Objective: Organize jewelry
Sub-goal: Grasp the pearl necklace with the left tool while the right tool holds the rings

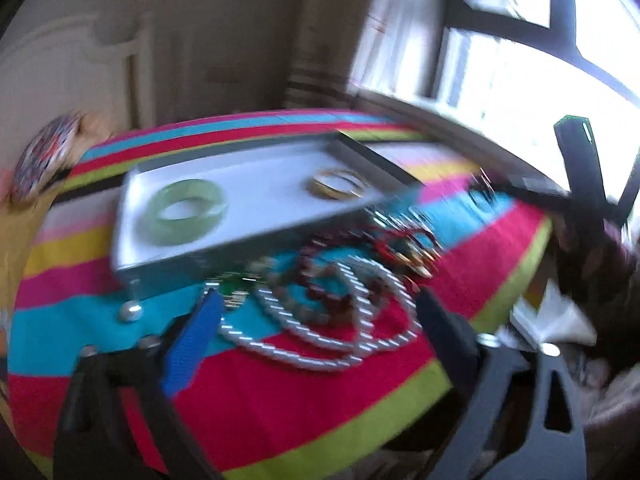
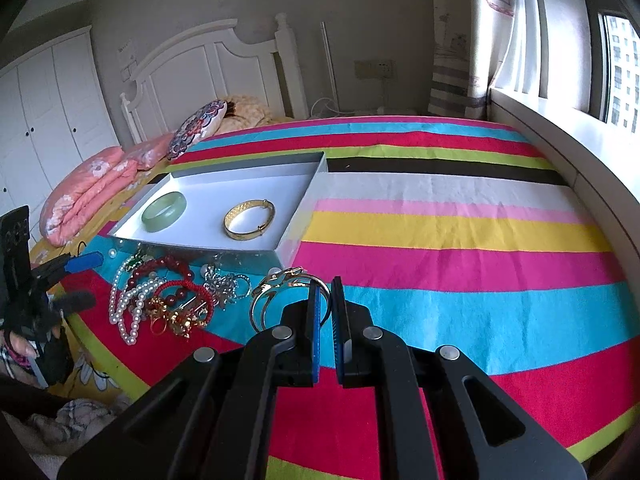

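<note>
no legible text, labels, brands, numbers anywhere

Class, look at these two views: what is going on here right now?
A person is sorting jewelry on a striped bedspread. The right gripper is shut on a silver-and-gold bangle near the white tray, which already holds a green bangle and a gold bangle. The left gripper is open over the pearl necklace.

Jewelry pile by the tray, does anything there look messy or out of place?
Yes. The pearl strand, red bead bracelets and gold pieces lie tangled on the bedspread, while the white tray holds only two bangles.
</note>
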Demonstrator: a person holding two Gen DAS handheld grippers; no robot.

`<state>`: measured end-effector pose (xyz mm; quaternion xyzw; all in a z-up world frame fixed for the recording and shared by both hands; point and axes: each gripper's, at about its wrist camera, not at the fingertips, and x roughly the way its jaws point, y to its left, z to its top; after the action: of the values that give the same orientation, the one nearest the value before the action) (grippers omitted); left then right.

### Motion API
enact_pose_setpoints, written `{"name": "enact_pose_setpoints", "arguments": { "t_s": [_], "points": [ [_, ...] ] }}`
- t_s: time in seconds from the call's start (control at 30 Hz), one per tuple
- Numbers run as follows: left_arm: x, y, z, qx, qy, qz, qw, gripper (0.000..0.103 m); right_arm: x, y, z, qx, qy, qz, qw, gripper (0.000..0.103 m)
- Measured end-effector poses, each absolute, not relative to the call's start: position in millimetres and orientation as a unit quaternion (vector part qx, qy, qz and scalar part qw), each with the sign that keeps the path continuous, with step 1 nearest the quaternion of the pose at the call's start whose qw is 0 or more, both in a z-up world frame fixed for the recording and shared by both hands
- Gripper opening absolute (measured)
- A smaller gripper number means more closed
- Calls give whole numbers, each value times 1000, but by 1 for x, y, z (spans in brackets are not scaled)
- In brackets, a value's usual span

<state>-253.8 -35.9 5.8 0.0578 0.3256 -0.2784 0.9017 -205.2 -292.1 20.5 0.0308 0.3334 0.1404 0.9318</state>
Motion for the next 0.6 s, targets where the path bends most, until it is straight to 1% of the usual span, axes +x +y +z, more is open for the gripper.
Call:
{"name": "enact_pose_setpoints", "arguments": {
  "t_s": [0.03,0.07,0.13,0.23,0.3,0.33,0.37,0.4,0.43,0.6],
  "points": [
    [-257,-46,3,82,330,-283,897,64,-205,-293,20,33,334,140,932,9],
    [-259,-52,0,97,331,-283,895,52,-205,-295,20,35,334,139,932,9],
    [-262,-62,-7,125,334,-284,890,46,-205,-297,20,38,333,139,932,9],
    [-264,-68,-11,138,333,-280,890,42,-206,-299,19,40,333,139,932,9],
    [-262,-65,-10,138,335,-275,891,34,-206,-298,19,40,333,140,932,9],
    [-261,-65,-10,142,334,-271,891,22,-206,-297,19,39,333,141,931,9],
    [-261,-64,-11,144,340,-273,889,13,-206,-297,19,39,333,141,931,9],
    [-260,-62,-11,145,342,-272,887,12,-207,-296,19,39,333,142,932,9],
    [-261,-61,-11,147,343,-270,888,7,-207,-296,19,39,332,142,932,9],
    [-267,-57,0,154,315,-258,900,7,-210,-292,24,36,324,146,934,9]
  ]
}}
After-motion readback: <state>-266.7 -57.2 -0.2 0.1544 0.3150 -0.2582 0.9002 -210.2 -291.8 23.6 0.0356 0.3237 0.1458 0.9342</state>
